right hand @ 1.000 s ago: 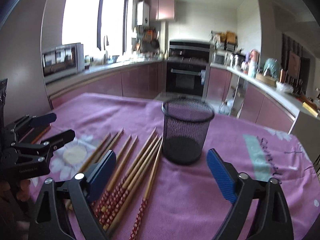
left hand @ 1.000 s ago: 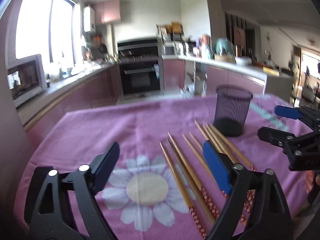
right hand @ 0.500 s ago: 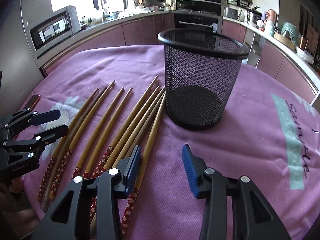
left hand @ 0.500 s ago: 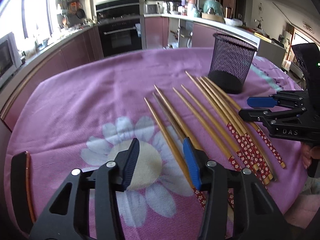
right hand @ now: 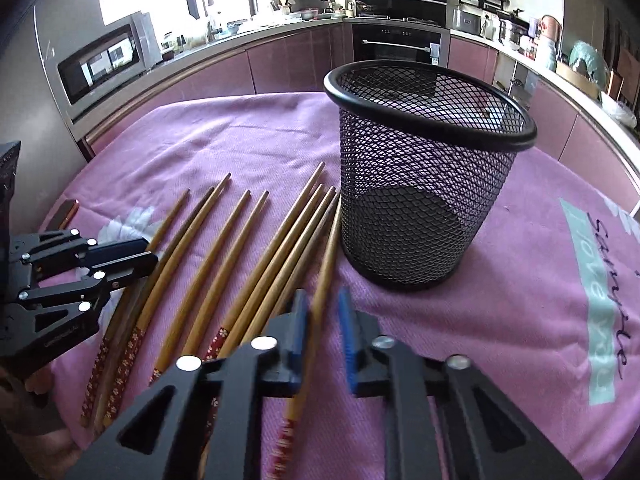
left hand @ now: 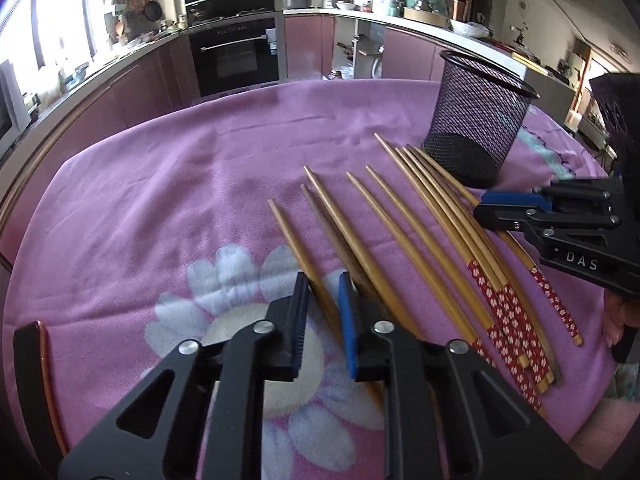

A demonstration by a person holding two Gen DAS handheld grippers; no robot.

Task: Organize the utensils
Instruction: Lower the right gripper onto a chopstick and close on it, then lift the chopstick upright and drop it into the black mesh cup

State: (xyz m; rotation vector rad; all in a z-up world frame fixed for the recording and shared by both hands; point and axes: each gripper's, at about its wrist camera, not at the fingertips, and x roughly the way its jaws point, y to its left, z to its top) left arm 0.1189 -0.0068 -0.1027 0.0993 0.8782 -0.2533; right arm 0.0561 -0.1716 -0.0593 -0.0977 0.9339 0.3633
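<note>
Left of the black mesh cup [right hand: 420, 184], farthest from it, a dark flat thing with a coppery edge [left hand: 30, 360] lies on the pink cloth of the desk [left hand: 180, 184]; it is cut off by the frame and too unclear to name. Nearer the cup comes a white daisy print [left hand: 224, 272]. The left hand-held gripper [left hand: 323, 300] hangs over it, its jaws closing around the chopstick farthest from the cup [left hand: 288, 232], with a sliver of gap showing beside the stick.

The other bamboo chopsticks [left hand: 400, 240] fan out flat on the cloth between that one and the cup, tips toward the cup side, red flowered handles toward the person. Closest to the cup, the right hand-held gripper [right hand: 323, 308] has its blue pads drawn in tight on the last chopstick [right hand: 330, 248], whose tip lies just beside the cup's base.

Only the right wrist view looks into the cup, upright with nothing visible inside, and shows the teal lettered band [right hand: 592, 300] beyond it, plus a microwave [right hand: 104, 60] behind. The left wrist view alone shows the handle ends fully. Each gripper's own body hides the lower part of its chopstick.
</note>
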